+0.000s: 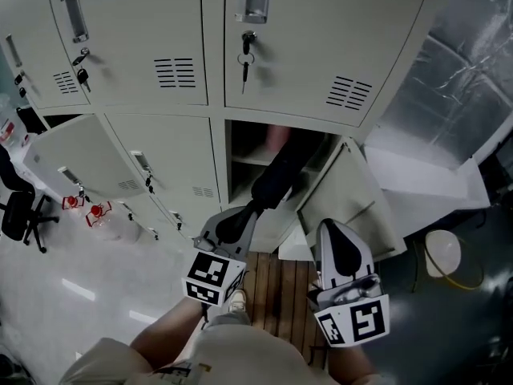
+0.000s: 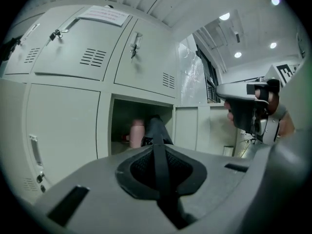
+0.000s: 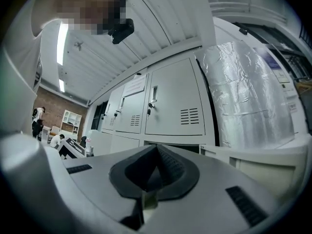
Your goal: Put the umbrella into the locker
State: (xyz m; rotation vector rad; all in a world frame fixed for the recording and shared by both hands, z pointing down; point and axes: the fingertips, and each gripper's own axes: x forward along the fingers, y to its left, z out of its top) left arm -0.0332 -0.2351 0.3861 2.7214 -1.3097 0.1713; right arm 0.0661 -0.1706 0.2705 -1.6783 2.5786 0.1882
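Note:
A dark folded umbrella (image 1: 280, 171) reaches with its far end into the open locker compartment (image 1: 240, 163) in the lower row. My left gripper (image 1: 238, 217) is shut on its near end, just in front of the opening. In the left gripper view a black strip of the umbrella (image 2: 156, 130) runs from between the jaws of the left gripper (image 2: 158, 152) up into the compartment. My right gripper (image 1: 335, 231) hangs to the right, below the open locker door (image 1: 357, 199), shut with nothing in it. In its own view the right gripper (image 3: 155, 155) faces the locker fronts.
A pink object (image 1: 277, 139) stands inside the compartment, behind the umbrella. Another locker door (image 1: 76, 155) stands open at the left. A foil-wrapped column (image 1: 461, 79) rises on the right. A wooden floor panel (image 1: 280, 283) lies below the grippers, an office chair (image 1: 18, 213) at far left.

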